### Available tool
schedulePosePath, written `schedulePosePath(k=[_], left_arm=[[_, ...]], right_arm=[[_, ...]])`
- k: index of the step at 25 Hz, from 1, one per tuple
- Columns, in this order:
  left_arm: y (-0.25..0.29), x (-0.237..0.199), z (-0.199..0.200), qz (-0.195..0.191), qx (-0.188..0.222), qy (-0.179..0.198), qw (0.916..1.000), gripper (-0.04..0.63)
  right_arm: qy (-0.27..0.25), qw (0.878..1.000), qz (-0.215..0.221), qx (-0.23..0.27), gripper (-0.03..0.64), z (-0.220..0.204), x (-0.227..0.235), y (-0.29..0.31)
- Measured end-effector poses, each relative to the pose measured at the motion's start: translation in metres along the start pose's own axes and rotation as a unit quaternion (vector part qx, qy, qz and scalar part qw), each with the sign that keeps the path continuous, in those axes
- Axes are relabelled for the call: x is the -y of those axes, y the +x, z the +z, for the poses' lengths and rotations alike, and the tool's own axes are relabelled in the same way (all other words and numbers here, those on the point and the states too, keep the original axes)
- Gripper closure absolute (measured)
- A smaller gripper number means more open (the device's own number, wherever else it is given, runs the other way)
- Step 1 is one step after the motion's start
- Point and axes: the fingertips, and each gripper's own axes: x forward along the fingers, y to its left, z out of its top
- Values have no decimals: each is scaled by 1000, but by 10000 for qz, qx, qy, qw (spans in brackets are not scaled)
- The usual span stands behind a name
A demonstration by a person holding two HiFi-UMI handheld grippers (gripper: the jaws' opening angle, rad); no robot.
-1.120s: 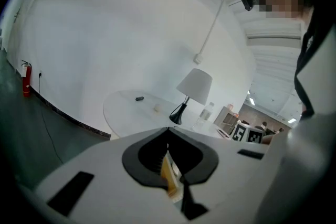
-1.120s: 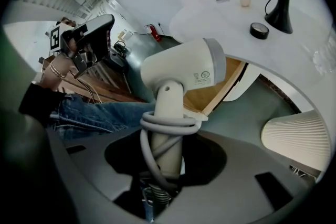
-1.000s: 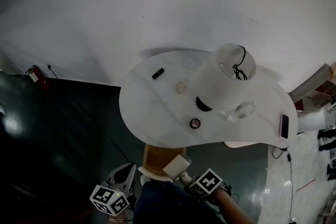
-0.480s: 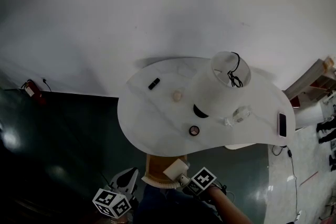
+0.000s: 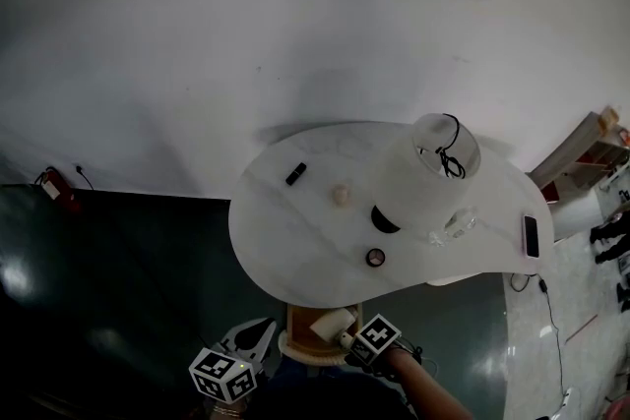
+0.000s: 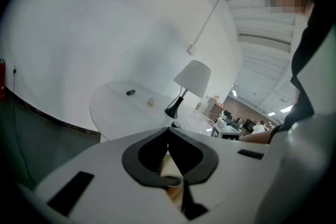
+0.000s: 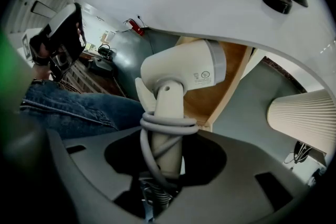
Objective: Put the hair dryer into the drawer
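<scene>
lower and closer under the table's edge than a second ago, the hair dryer (image 7: 181,73) now hangs right at the open drawer (image 7: 227,86), carried by the right gripper (image 7: 163,162). its jaws are clamped about halfway in on the dryer's handle, just below the loops of cord wound round it. the handle stands straight out of the jaws and the barrel lies across its top, nozzle end towards the drawer's wooden inside, which shows just behind and below it. the left gripper (image 6: 168,131) has also drawn in, beside the drawer's left side, its tips together; a pale ribbed edge shows behind them, but whether it is pinched cannot be told. the drawer sits under the near edge of the white table (image 5: 295,231), so the right hand, already over the opening, looks set to lower the dryer in barrel first.
</scene>
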Motion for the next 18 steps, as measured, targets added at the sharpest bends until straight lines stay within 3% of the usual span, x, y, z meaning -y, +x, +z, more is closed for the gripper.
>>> schedulePosePath(k=[5,11,18], left_arm=[[16,-13,-22,-244,-369,-110,9990,580],[33,-25,-47,-470,-918,474,9935,580],[52,-24,-90,-828,-1739,981,9764,580]], right_arm=[[-82,9995,-269,-153,433,9,7,11],[-232,9971,-561,-459,433,21,4,12],[-421,9879,-1075,-1033,433,19,18,22]])
